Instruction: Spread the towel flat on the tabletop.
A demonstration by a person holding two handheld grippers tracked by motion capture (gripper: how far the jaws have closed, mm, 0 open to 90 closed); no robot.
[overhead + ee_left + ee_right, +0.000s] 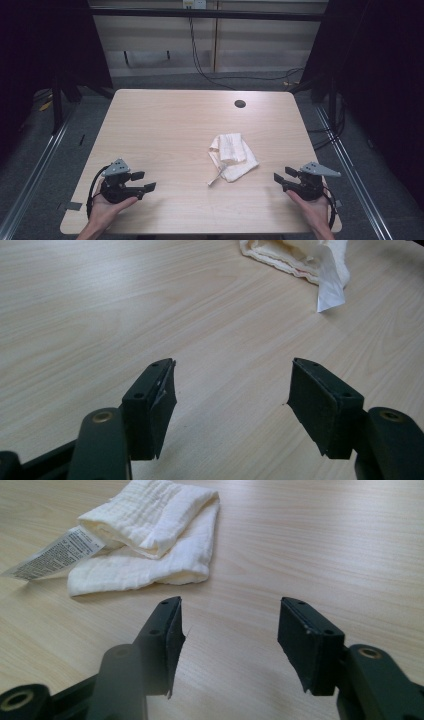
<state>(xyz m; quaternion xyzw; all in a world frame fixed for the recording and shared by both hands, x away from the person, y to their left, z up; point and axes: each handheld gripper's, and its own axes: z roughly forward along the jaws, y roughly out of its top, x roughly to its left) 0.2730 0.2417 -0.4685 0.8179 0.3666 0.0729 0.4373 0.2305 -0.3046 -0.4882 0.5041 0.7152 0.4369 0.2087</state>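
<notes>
A crumpled white cloth (231,155) with a printed care label lies right of the table's middle. In the left gripper view the cloth (295,257) sits at the top right, far beyond the jaws. The cloth (150,545) lies at the upper left in the right gripper view, its label (52,554) sticking out sideways. My left gripper (143,182) rests near the front left corner, held in a hand, jaws wide apart and empty. My right gripper (283,175) is near the front right edge, also open with nothing between its jaws. Both point toward the cloth.
The wooden table (165,125) has a small round cable hole (240,104) near its far edge. Metal rails run along the floor on both sides. Cables hang behind the table by the back wall.
</notes>
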